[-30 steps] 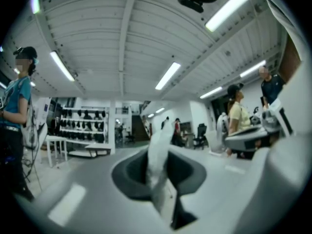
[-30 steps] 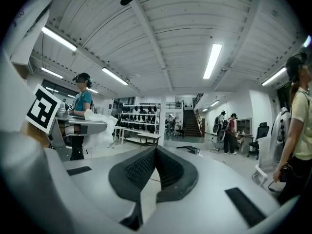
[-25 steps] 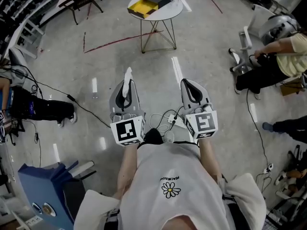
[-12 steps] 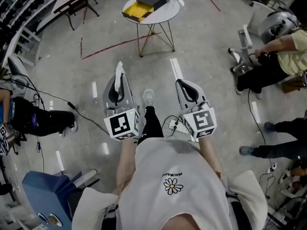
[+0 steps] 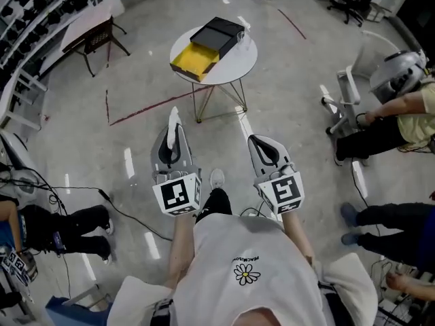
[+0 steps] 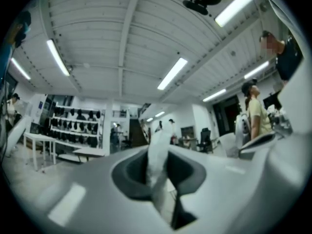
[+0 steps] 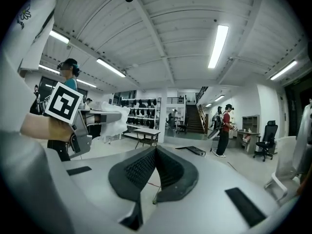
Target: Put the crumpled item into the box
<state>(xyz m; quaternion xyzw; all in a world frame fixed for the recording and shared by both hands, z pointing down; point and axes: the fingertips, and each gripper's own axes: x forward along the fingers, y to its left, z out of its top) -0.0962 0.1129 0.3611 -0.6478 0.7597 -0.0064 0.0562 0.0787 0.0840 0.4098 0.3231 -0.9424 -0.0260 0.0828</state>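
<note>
**Matt plastic above a glossy floor**

To me the shells of the left gripper (image 5: 172, 133) and the right gripper (image 7: 155, 155) look like smooth, matt grey plastic. The right one's pads (image 7: 139, 167) are dark, ribbed and rubbery. The crumpled item (image 6: 157, 160) is thin, white and creased; paper or film, I cannot tell. The far table (image 5: 241, 63) has a smooth white top on thin metal legs (image 5: 204, 100). The box (image 5: 216, 36) looks matt black. The floor (image 5: 306, 80) is polished and shiny. The person's shirt (image 5: 238, 250) is white cloth.

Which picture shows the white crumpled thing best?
Left gripper view: the crumpled item is big and close, pinched in the left gripper. Head view shows only its white tip; right gripper view, perhaps a small white lump.
</note>
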